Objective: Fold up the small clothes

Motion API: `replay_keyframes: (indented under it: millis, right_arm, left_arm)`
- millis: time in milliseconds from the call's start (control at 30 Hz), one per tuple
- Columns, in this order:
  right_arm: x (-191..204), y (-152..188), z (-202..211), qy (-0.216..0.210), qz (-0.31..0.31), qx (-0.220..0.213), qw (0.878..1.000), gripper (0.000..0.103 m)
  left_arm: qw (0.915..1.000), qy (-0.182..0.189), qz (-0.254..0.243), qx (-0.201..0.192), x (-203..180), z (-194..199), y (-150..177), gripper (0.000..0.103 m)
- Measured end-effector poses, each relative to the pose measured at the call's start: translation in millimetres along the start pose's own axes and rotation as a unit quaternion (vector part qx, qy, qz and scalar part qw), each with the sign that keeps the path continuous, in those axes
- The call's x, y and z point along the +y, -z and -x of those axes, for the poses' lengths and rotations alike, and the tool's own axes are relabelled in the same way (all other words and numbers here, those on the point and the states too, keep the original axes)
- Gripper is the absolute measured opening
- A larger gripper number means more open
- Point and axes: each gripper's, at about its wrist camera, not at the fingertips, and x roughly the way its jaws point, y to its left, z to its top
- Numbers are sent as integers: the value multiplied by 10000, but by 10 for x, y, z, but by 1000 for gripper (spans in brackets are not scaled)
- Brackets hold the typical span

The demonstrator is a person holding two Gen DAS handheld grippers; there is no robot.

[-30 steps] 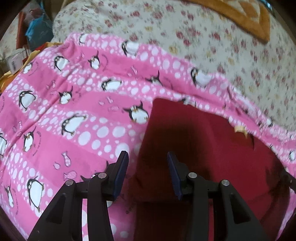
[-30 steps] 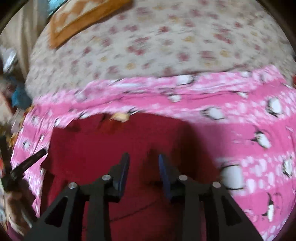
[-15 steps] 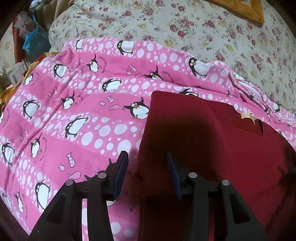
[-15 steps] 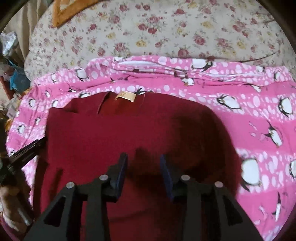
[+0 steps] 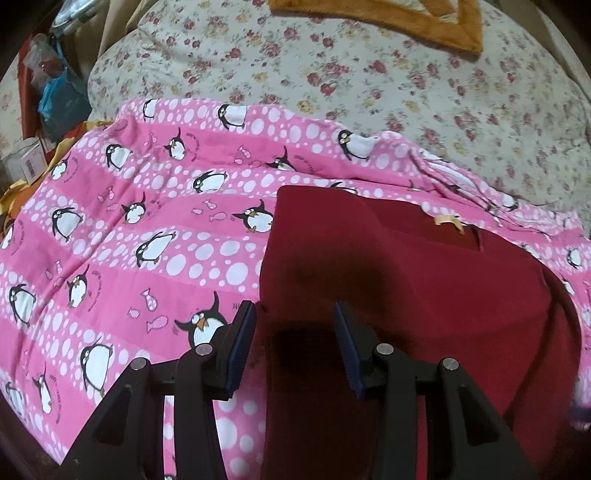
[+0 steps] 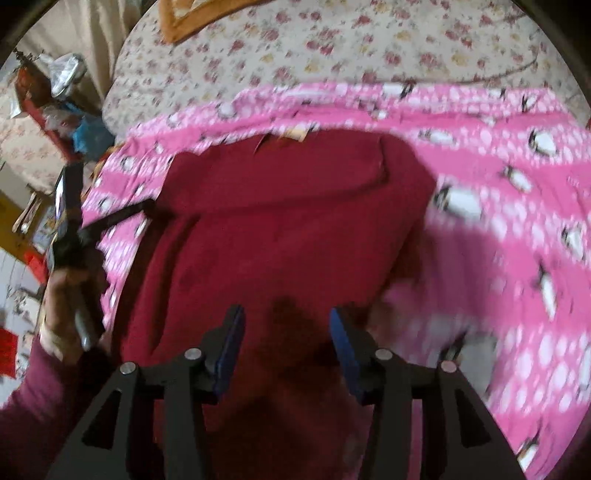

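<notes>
A dark red garment (image 5: 424, 280) lies folded on a pink penguin-print blanket (image 5: 147, 229), its yellow neck label (image 5: 448, 220) at the far edge. It also shows in the right wrist view (image 6: 288, 229). My left gripper (image 5: 293, 332) is open and empty, above the garment's left edge. My right gripper (image 6: 286, 332) is open and empty, above the garment's near part. The left gripper, held in a hand, shows at the left of the right wrist view (image 6: 110, 218).
The pink blanket (image 6: 498, 206) lies on a floral bedspread (image 5: 369, 81). An orange cloth (image 5: 406, 22) lies at the far end of the bed. Bags and boxes (image 5: 48, 92) crowd the floor to the left.
Both grippers have drawn back and up from the garment, so more of the bed shows. The right gripper's jaws have opened wider. The garment lies still.
</notes>
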Motion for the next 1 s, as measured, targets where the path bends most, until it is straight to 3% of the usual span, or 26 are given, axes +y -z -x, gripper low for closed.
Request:
replay_keyframes:
  millis: [267,400,533,633,700,867,900,967,1000]
  right_arm:
    - [183,324,-82,-344,37,246,9991,53]
    - [259,371,8,-461,135,158,9987,53]
    - [218,366,0,-137,-37,309,9994,53]
    - [320,311,354,-312,113,-193,9993,54]
    - [395,310,471,-446,324,-287,9981,57]
    - [409,498,-25,-557,234,484,9970,57]
    - [384,541,-176,-649,135,585,9961,54]
    - [389,556,-329,-609,56,687,9958,29]
    - [435,494,-343,-558,152,598,9965,12]
  left_arm:
    - [9996,35,295,20,190,77,28,23]
    - [9987,48,503,46,316,88,18,23]
    - [9982,30,600,-16,362,103,-6,23]
    - [9984,30,558,6,356,92,-15,23]
    - [9985,38,539,4,329,87,-27,23]
    - [9989,84,455,-44,281,125,-20,23]
    - [9989,81,453,-46,287,130,-19,23]
    - [9985,79,545,-58,345,146,-27,23]
    - [9980,90,624,-66,384,155,-33,23]
